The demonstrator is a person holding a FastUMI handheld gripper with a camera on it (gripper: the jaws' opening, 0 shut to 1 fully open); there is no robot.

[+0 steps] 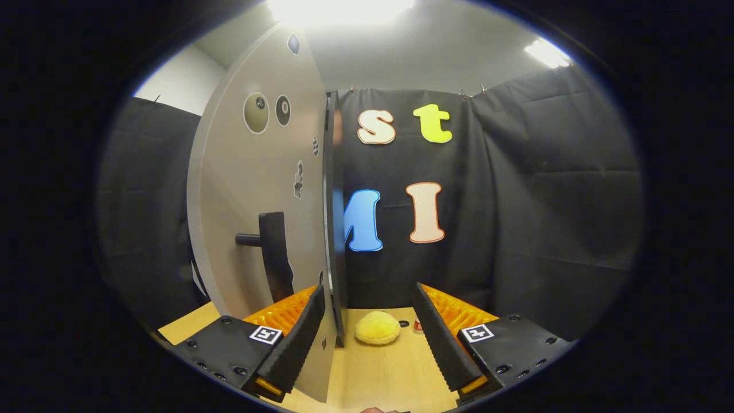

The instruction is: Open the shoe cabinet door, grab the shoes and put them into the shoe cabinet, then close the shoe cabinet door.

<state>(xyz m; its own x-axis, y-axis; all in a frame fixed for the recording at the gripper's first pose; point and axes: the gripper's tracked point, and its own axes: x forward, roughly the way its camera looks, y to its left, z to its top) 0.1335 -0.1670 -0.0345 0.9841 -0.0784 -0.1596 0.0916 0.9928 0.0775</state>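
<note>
The shoe cabinet door (252, 189), a pale panel with small stickers and a black handle (272, 249), stands swung out towards me, left of centre. Its free edge (328, 229) runs down just inside my left finger. My gripper (368, 291) is open, and the lower corner of the door sits between the fingers, close to the left one; neither finger presses on it. A fluffy yellow shoe (377, 327) lies on the wooden table (390, 373), just ahead of the fingers and between them. A dark upright strip, perhaps the cabinet's side (338, 241), shows right behind the door's edge.
A small red and white object (418, 327) sits on the table beside my right finger, with a small dark spot (405, 323) next to it. Black cloth walls close the booth behind and to the right. The table's front-left corner (172, 330) lies left of the door.
</note>
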